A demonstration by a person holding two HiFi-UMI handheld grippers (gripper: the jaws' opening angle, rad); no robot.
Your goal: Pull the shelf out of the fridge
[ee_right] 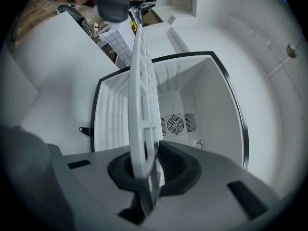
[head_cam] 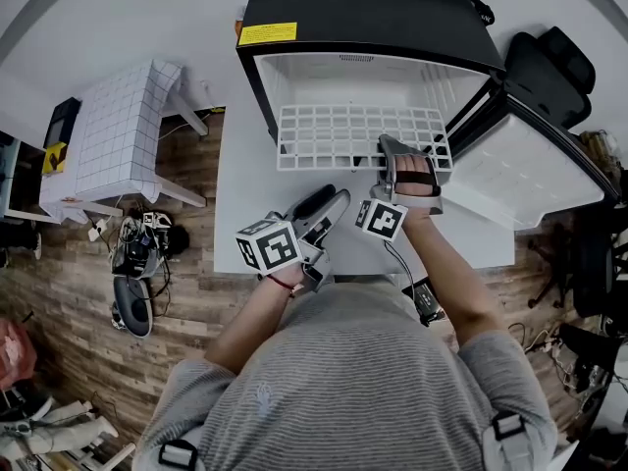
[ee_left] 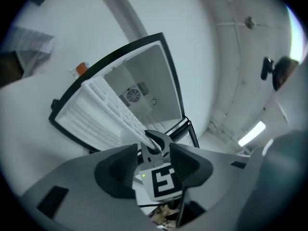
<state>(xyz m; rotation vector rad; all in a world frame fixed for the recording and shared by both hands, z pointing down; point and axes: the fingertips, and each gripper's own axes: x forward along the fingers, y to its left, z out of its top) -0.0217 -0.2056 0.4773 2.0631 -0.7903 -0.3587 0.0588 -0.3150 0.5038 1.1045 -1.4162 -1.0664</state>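
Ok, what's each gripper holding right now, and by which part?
Right gripper is shut on the white shelf, at its front edge, right of middle. Left gripper is open, holding nothing.

White lattice shelf, black fridge with yellow label, brown wood-grain floor, grey-striped shirt

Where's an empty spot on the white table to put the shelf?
The table is bare left of the fridge, out to its left edge. In front it is crowded: the shelf sticks out, the right tool grips it, the left tool hangs beside.
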